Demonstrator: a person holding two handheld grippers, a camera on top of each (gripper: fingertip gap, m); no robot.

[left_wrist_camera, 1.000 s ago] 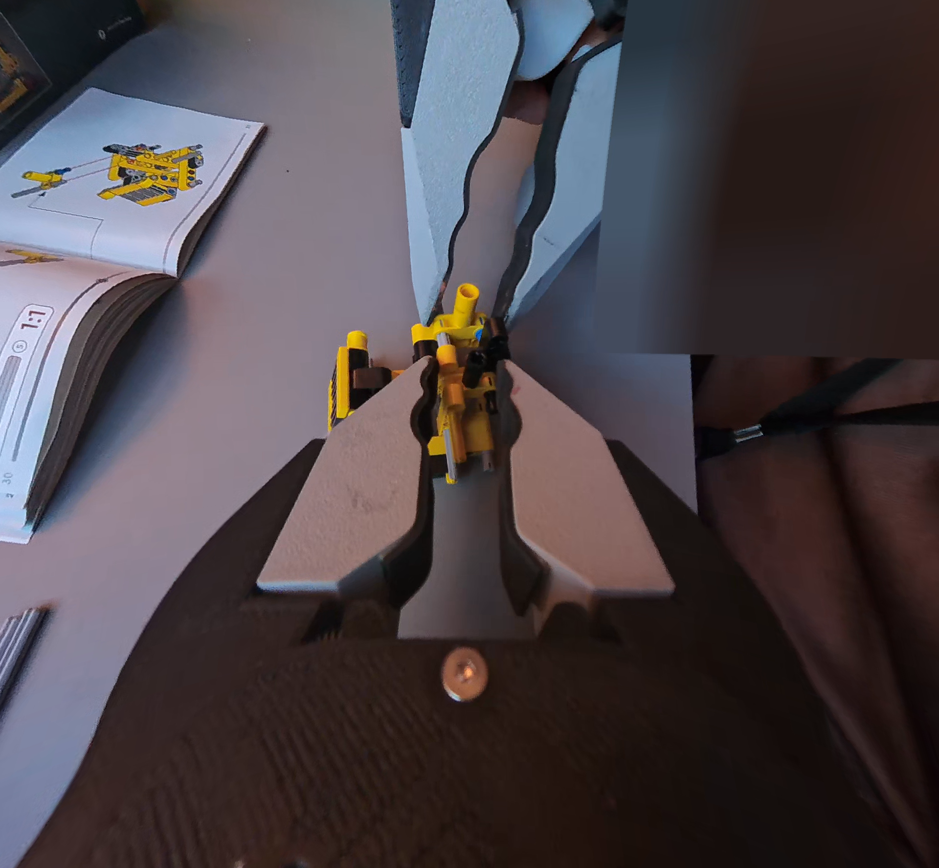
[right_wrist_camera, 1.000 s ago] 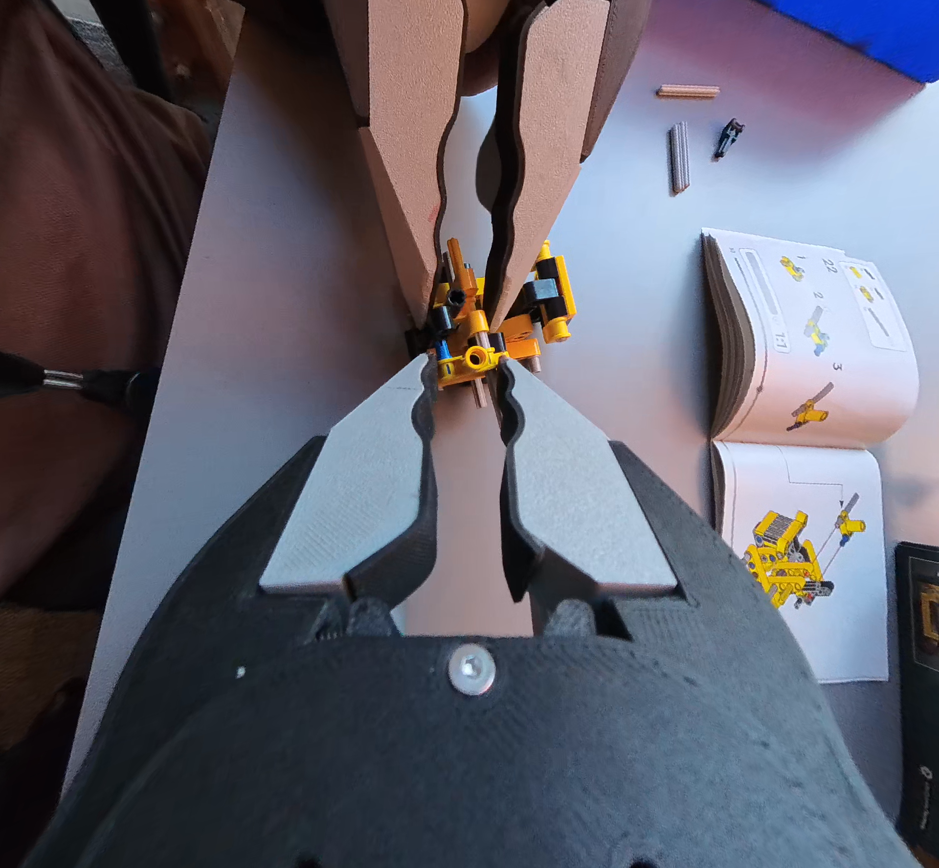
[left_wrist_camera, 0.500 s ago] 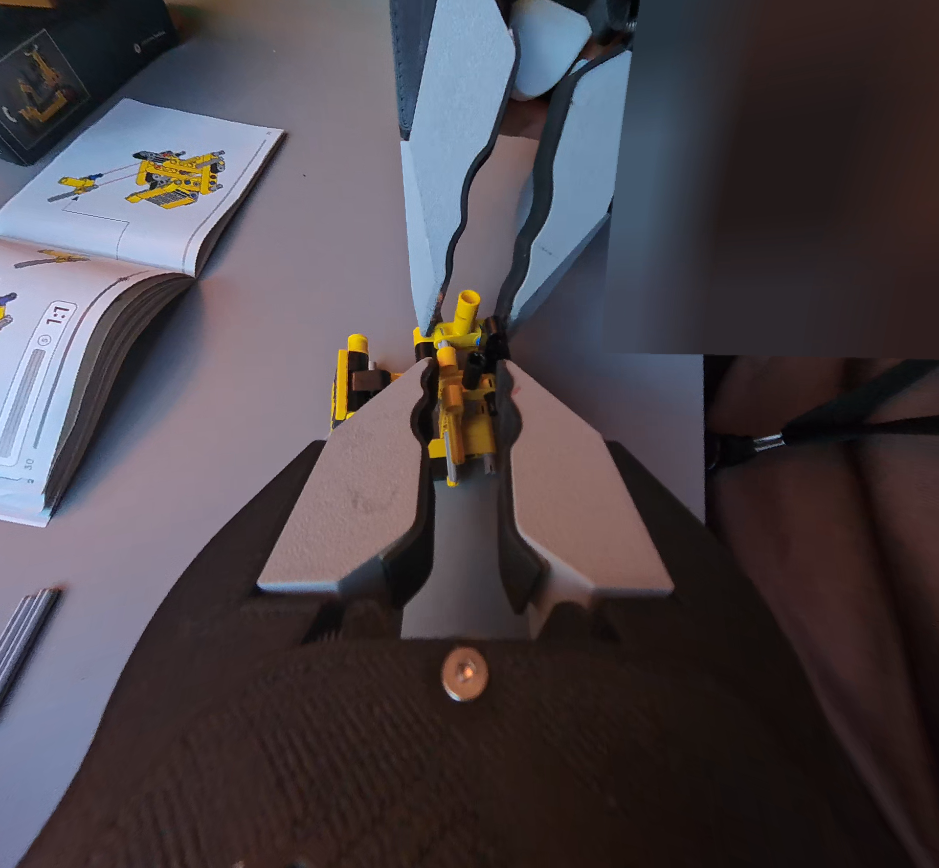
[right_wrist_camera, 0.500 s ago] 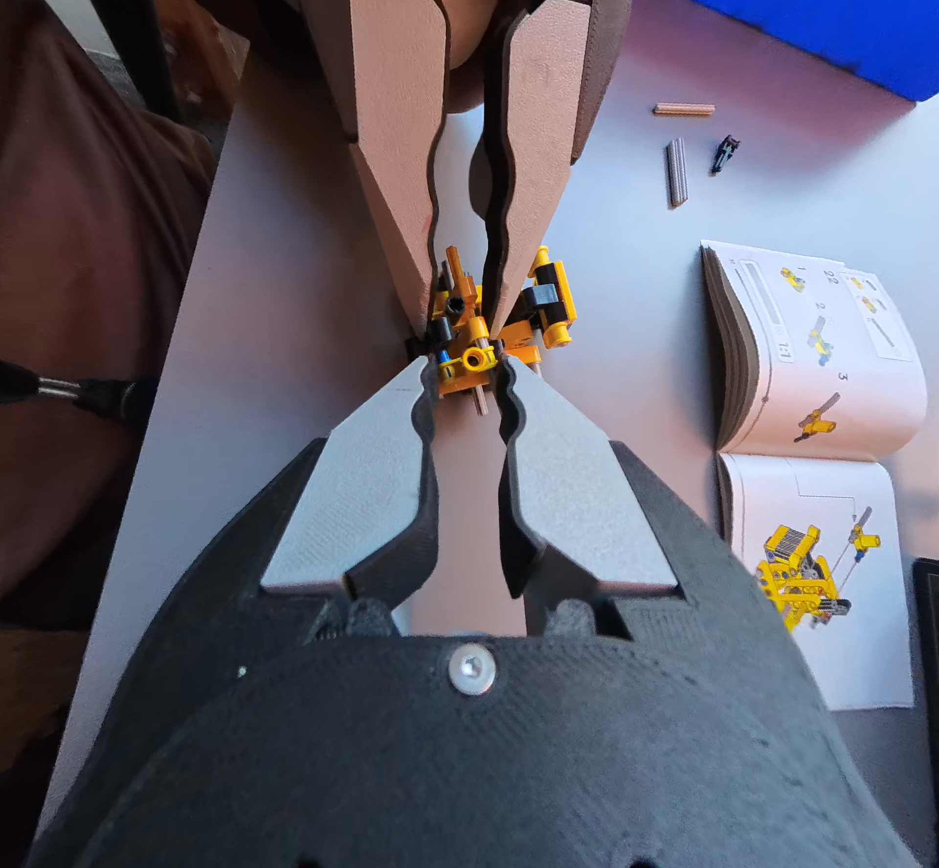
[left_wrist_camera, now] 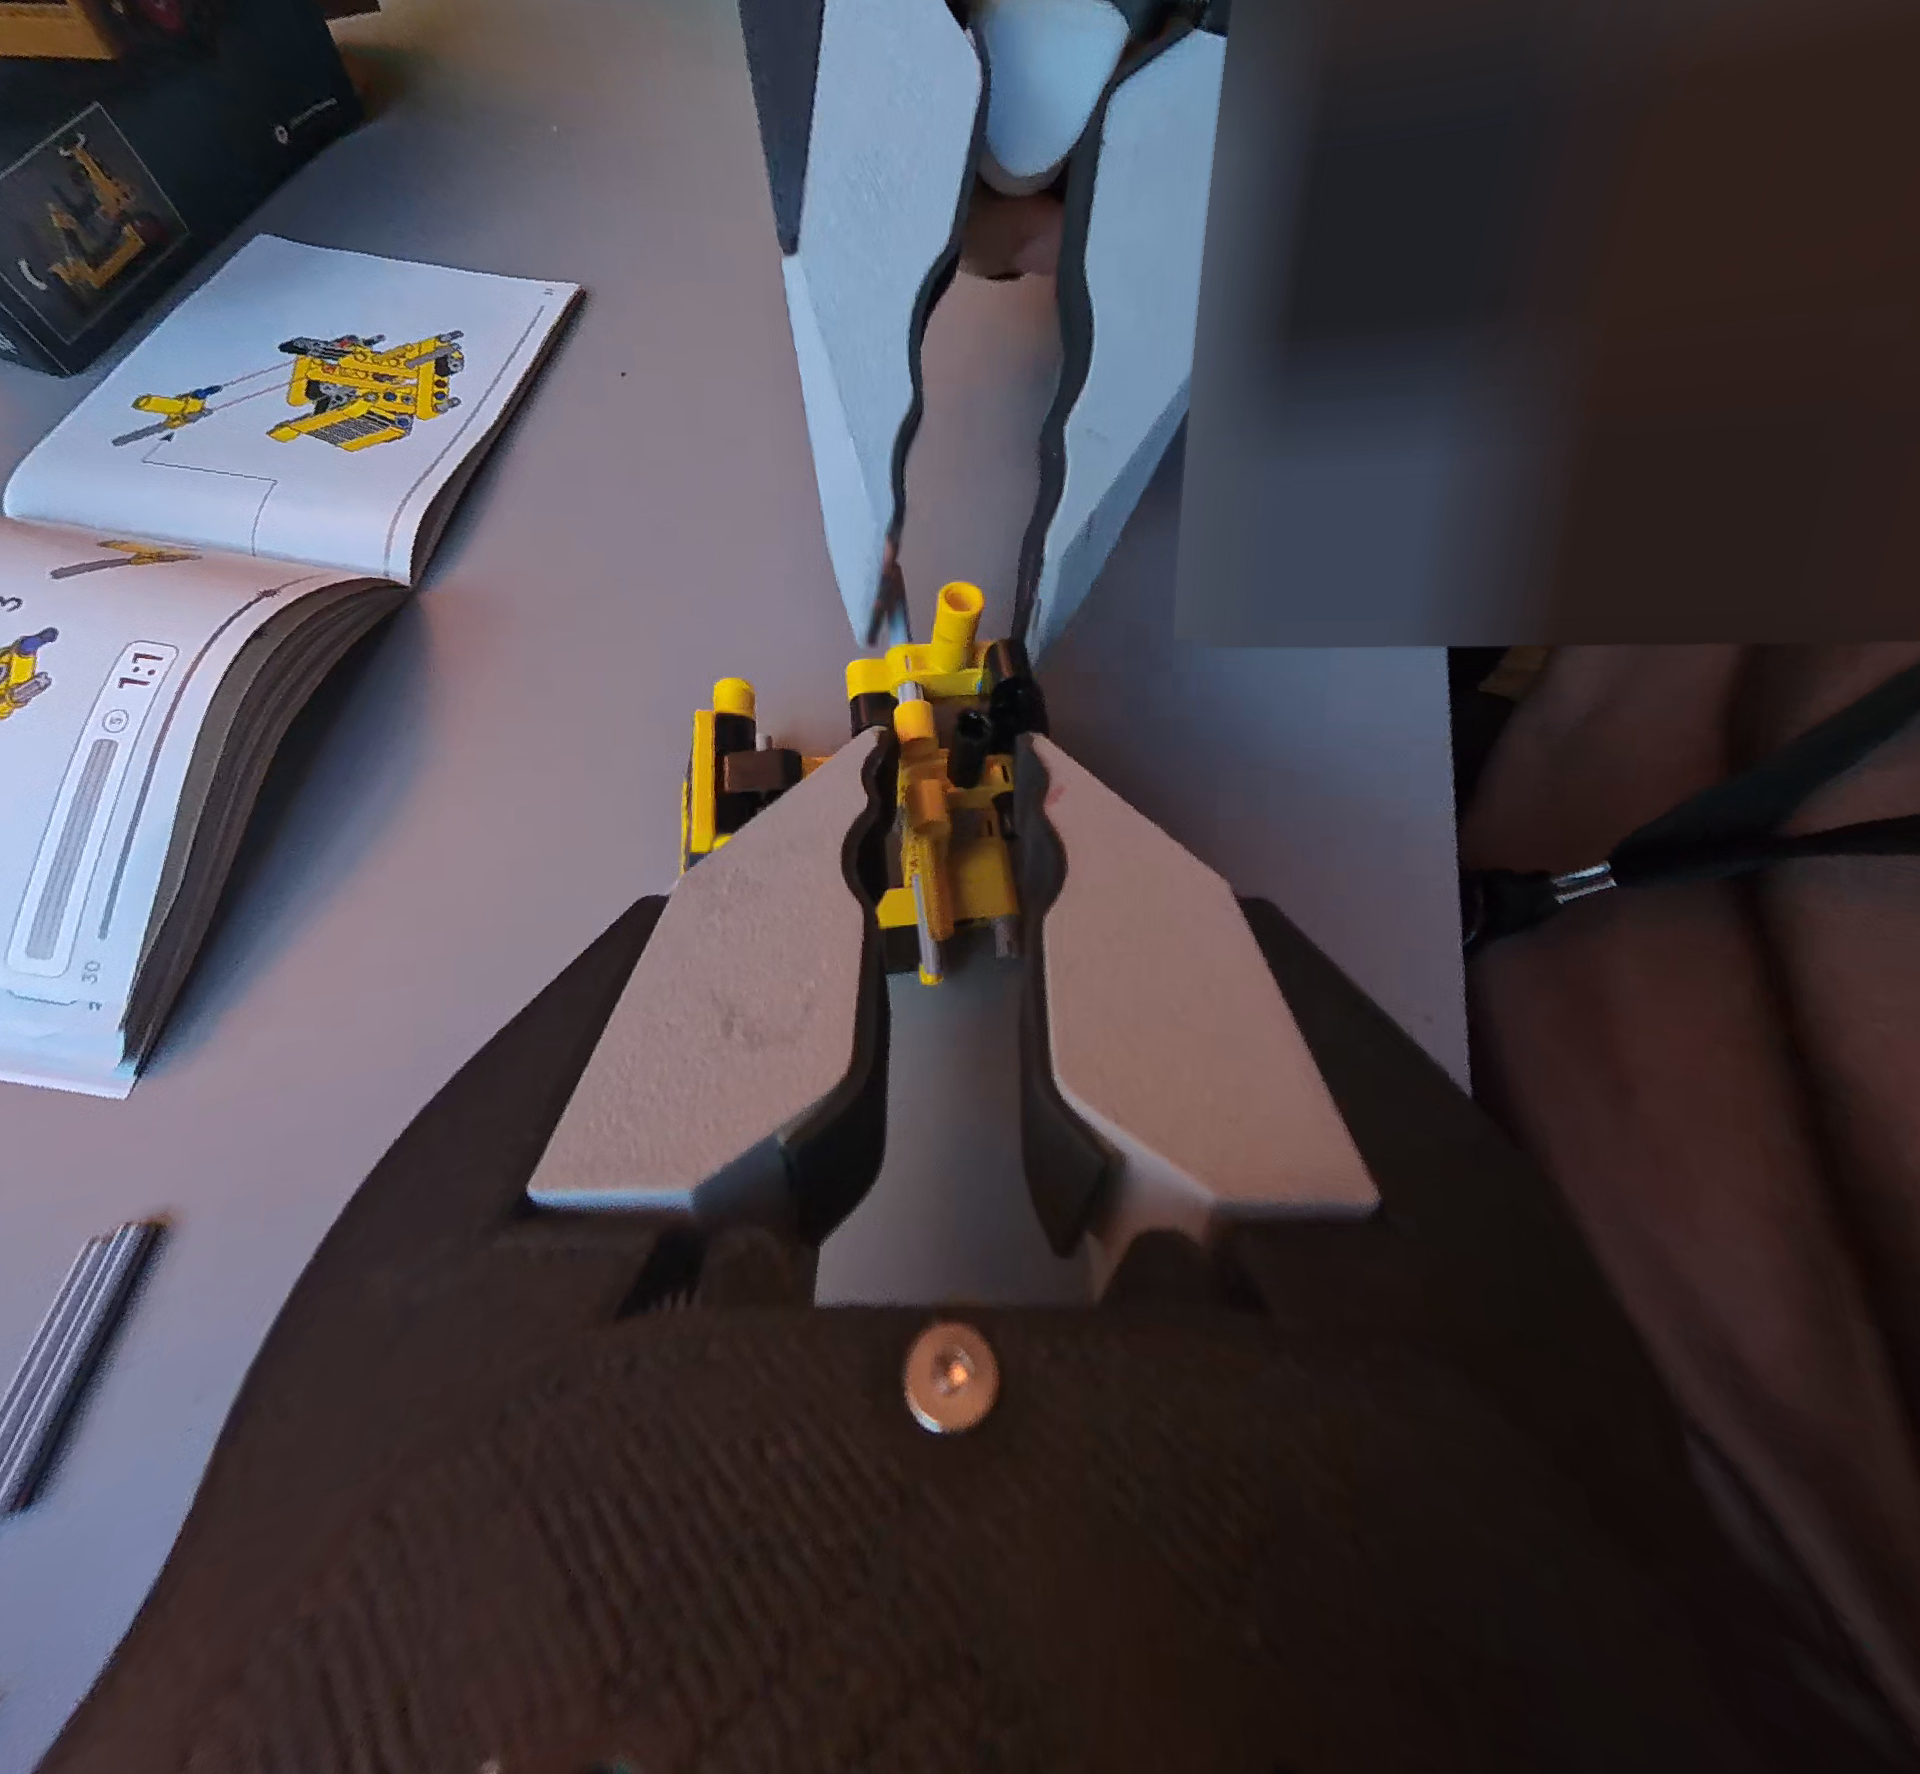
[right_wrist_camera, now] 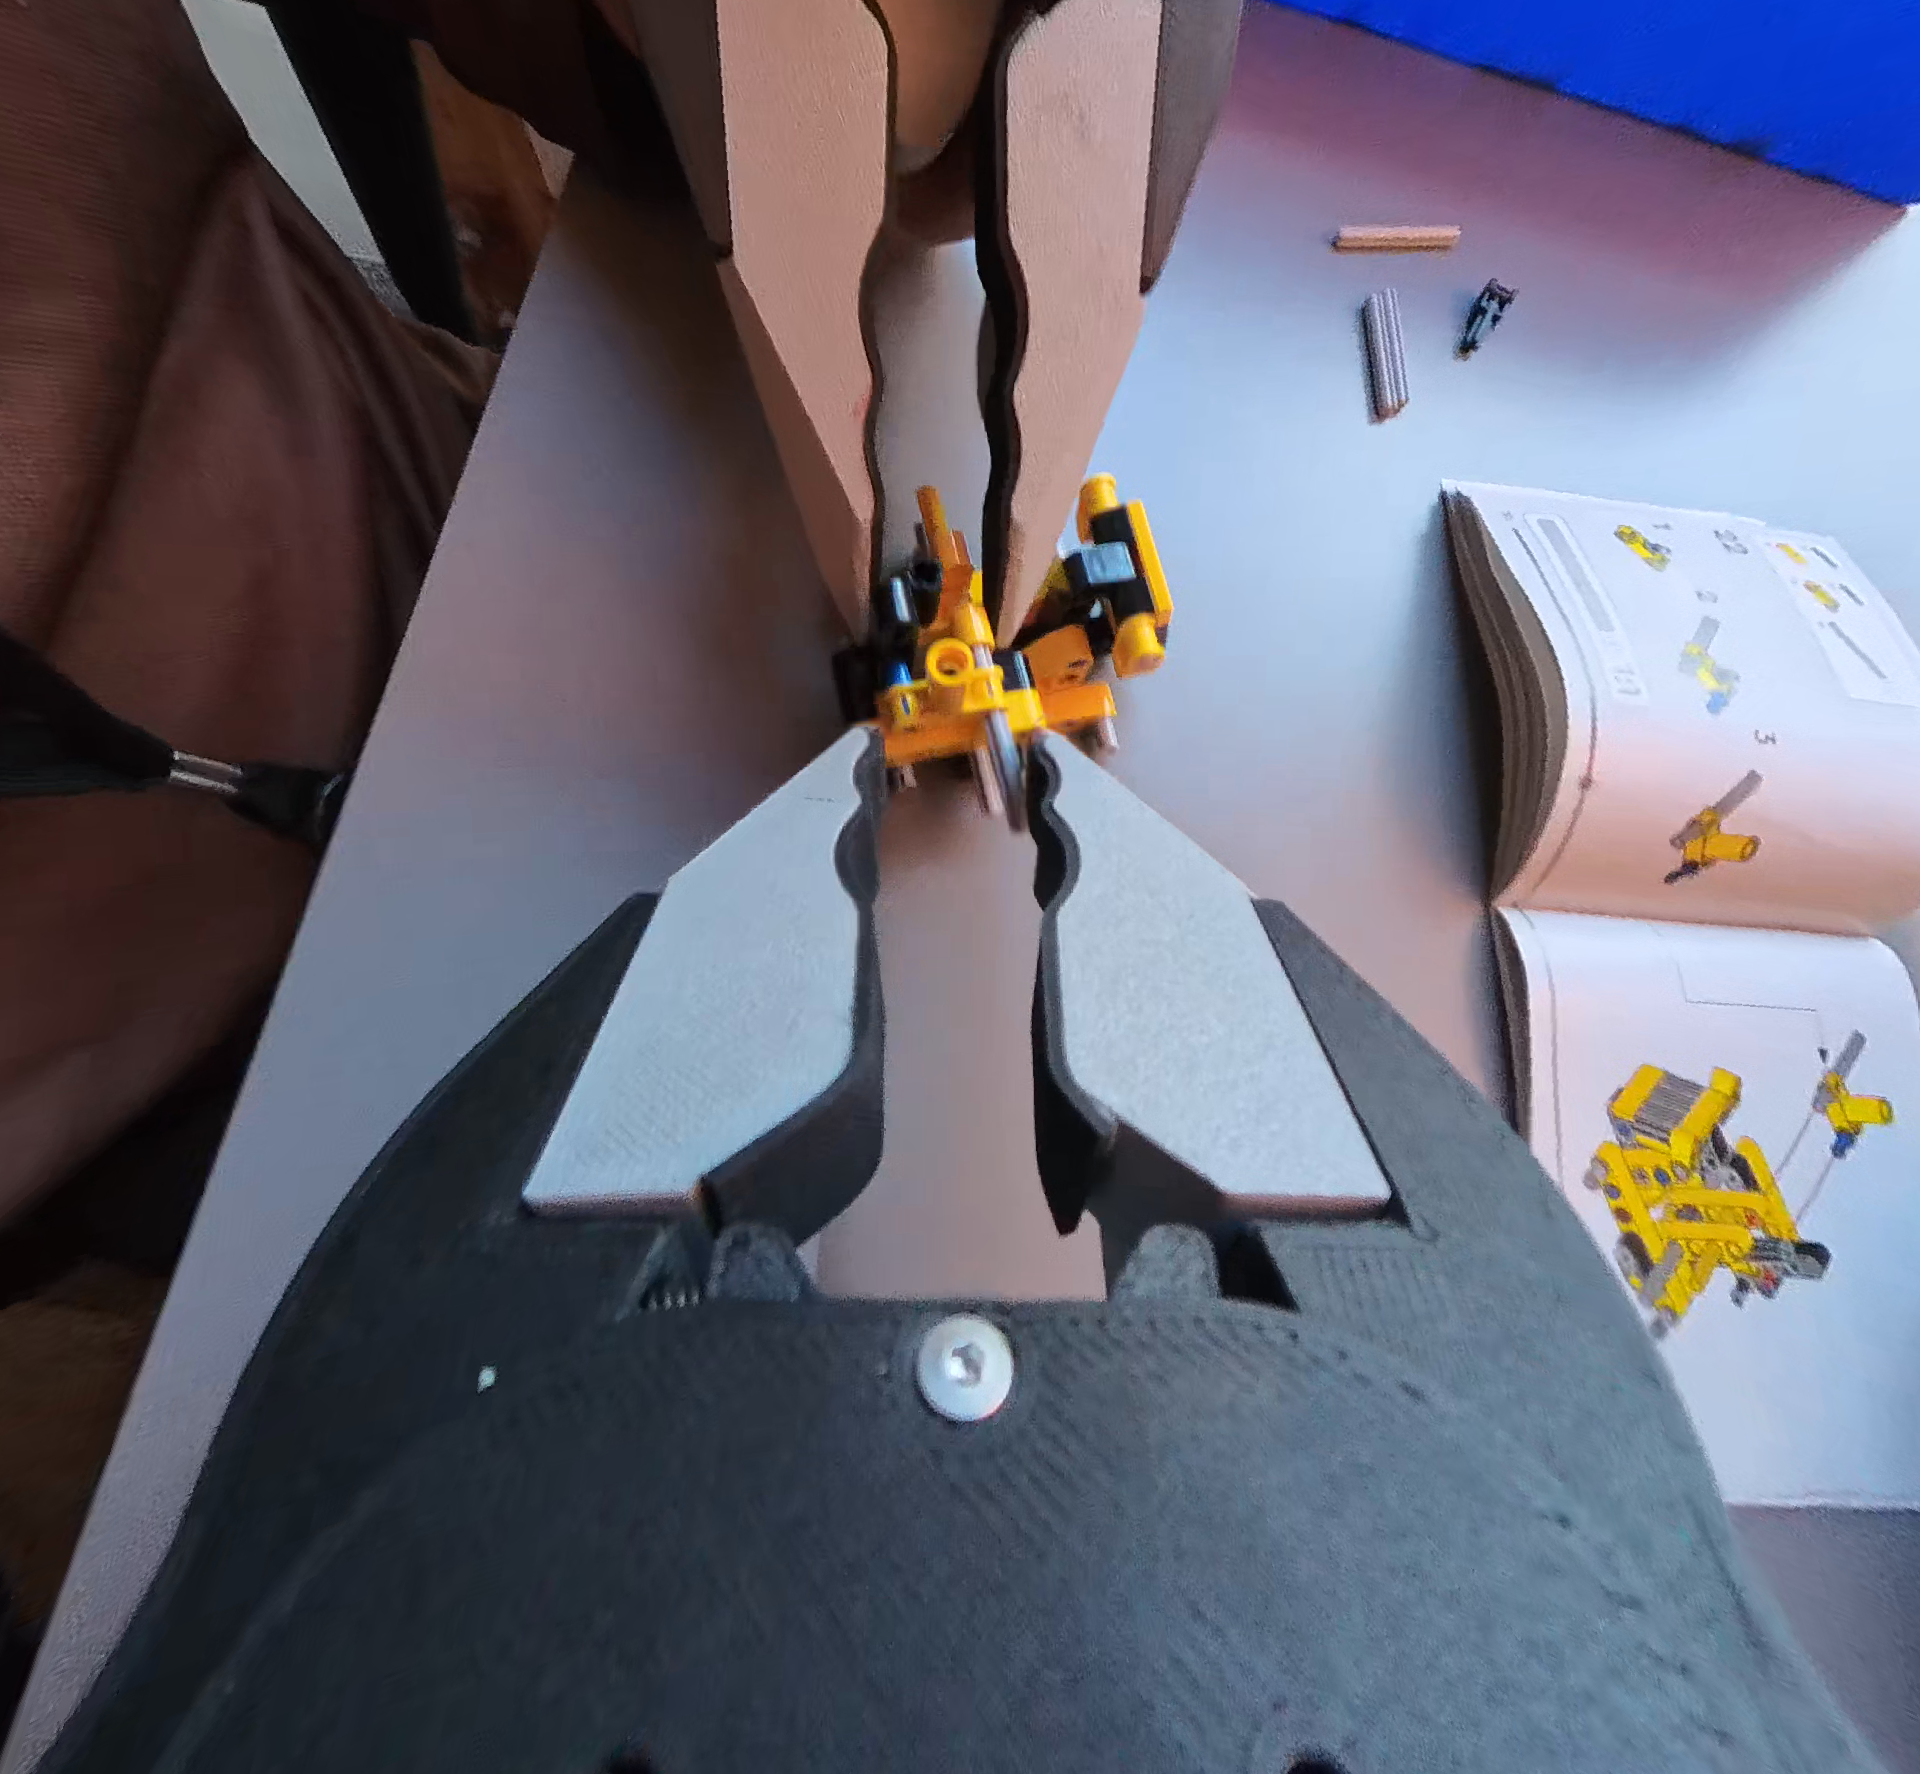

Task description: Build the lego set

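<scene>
A small yellow and black lego model (left_wrist_camera: 940, 820) rests on the grey table (left_wrist_camera: 499, 893). My left gripper (left_wrist_camera: 948, 750) is shut on its body, with a side block sticking out to the left. My right gripper (left_wrist_camera: 956, 628) faces it from the far side, jaws apart around a yellow upright pin (left_wrist_camera: 958, 610), not pinching it. In the right wrist view my right gripper (right_wrist_camera: 954, 756) stands open at the near edge of the model (right_wrist_camera: 951, 685). A grey axle (right_wrist_camera: 1003, 774) pokes out by its right finger. The left gripper (right_wrist_camera: 940, 597) holds the far side.
An open instruction booklet (left_wrist_camera: 260, 581) lies left of the model, also in the right wrist view (right_wrist_camera: 1714, 737). The dark set box (left_wrist_camera: 125, 114) stands behind it. Loose grey axles (right_wrist_camera: 1384, 353), a tan axle (right_wrist_camera: 1392, 238) and a black piece (right_wrist_camera: 1486, 316) lie apart. A person's lap (left_wrist_camera: 1714, 1153) borders the table edge.
My right gripper has drawn back a little from the model's end and no longer pinches it. The left gripper keeps its hold. Both views have shifted slightly.
</scene>
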